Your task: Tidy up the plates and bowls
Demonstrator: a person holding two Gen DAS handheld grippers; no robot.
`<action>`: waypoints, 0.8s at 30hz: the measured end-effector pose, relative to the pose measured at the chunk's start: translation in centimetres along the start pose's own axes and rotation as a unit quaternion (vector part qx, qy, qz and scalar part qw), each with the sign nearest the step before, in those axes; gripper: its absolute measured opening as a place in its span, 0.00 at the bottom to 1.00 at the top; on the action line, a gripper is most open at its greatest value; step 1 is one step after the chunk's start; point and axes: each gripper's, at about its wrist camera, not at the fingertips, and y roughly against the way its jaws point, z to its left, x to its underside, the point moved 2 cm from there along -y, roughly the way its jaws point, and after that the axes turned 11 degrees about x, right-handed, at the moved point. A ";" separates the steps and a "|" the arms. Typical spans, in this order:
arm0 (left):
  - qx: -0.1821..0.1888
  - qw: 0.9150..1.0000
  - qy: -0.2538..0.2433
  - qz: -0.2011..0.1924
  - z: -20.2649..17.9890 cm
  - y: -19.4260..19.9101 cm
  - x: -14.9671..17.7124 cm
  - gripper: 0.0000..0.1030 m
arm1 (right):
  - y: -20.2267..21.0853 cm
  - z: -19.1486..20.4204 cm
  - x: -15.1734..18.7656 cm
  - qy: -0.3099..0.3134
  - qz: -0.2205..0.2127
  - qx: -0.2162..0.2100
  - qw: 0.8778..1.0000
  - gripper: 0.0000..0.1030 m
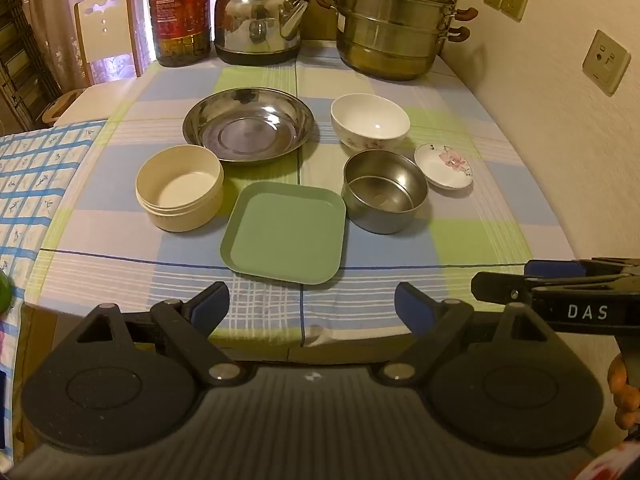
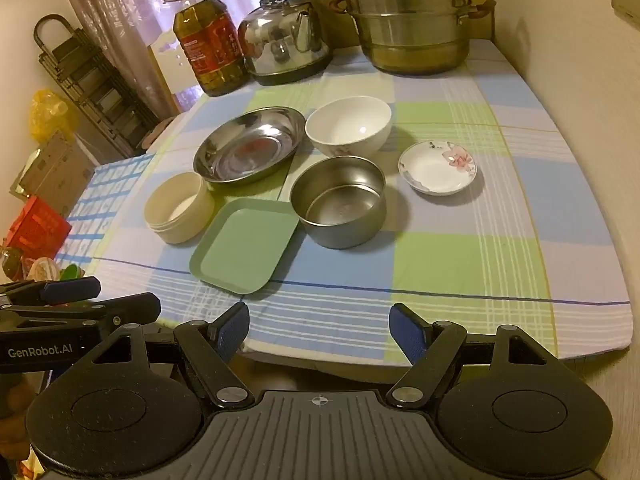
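Left wrist view puts our left gripper [image 1: 312, 306] above the near edge of the table [image 1: 500, 216], its jaws spread wide with nothing between them; the green square plate [image 1: 284, 232] lies nearest, just ahead of the fingertips but apart from them. Beyond it we see a cream round container [image 1: 180, 188] to the left, a steel bowl [image 1: 385, 192] to the right, a wide shallow steel dish [image 1: 249, 125] farther back, a white bowl [image 1: 370, 126] with a floral print beside that, and a small flowered saucer [image 1: 443, 166] at the far right. All six sit upright and empty on the checked tablecloth [image 1: 120, 248], close together. From the right wrist view our right gripper [image 2: 319, 328] is likewise gaping and empty, short of the table edge, with the same dishes ahead and slightly left. An oil bottle [image 1: 179, 14], a kettle [image 1: 260, 24] and a stacked steamer pot [image 1: 394, 24] line the back.
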 end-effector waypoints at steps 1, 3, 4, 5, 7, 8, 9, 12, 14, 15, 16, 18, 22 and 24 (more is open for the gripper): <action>0.001 1.000 0.000 0.000 0.0 0.0 0.0 0.86 | -0.1 -0.1 0.0 0.000 0.000 0.000 1.000 0.75; 0.001 1.000 0.000 0.001 -0.5 -0.4 0.1 0.86 | 0.0 0.0 0.0 0.000 0.001 0.001 1.000 0.75; 0.002 1.000 0.000 0.001 -1.0 -0.9 0.1 0.86 | -0.2 0.0 0.2 0.000 0.001 0.001 1.000 0.75; 0.002 1.000 0.000 0.002 -0.9 -0.9 0.1 0.86 | -0.2 0.0 0.1 -0.001 0.002 0.002 1.000 0.75; 0.002 1.000 0.000 0.002 -0.9 -0.8 0.2 0.86 | -0.2 0.0 0.1 -0.001 0.002 0.002 1.000 0.75; 0.002 1.000 0.000 0.002 -0.9 -0.8 0.2 0.86 | -0.2 0.0 0.0 -0.001 0.003 0.002 1.000 0.75; 0.002 1.000 0.000 0.002 -1.1 -0.9 0.2 0.86 | -0.2 0.0 0.1 -0.002 0.003 0.002 1.000 0.75; 0.002 1.000 0.000 0.001 -1.2 -1.0 0.3 0.86 | -0.3 0.0 0.0 -0.002 0.003 0.002 1.000 0.75; 0.002 1.000 0.001 0.002 -0.9 -0.8 0.2 0.86 | -0.3 0.0 0.0 -0.002 0.003 0.002 1.000 0.75; 0.002 1.000 0.001 0.002 -1.0 -0.9 0.2 0.86 | -0.3 0.0 0.0 -0.002 0.004 0.002 1.000 0.75; 0.003 1.000 0.001 0.002 -0.9 -0.8 0.2 0.86 | -0.3 0.0 0.0 -0.002 0.004 0.002 1.000 0.75; 0.002 1.000 0.001 0.003 -0.9 -1.0 0.2 0.86 | -0.3 -0.1 0.0 -0.002 0.004 0.002 1.000 0.75; 0.003 1.000 0.001 0.003 -0.7 -1.0 0.2 0.86 | -0.3 -0.1 0.0 -0.002 0.004 0.002 1.000 0.75; 0.003 1.000 0.002 0.003 -0.7 -1.1 0.2 0.86 | -0.3 -0.1 0.0 -0.002 0.004 0.002 1.000 0.75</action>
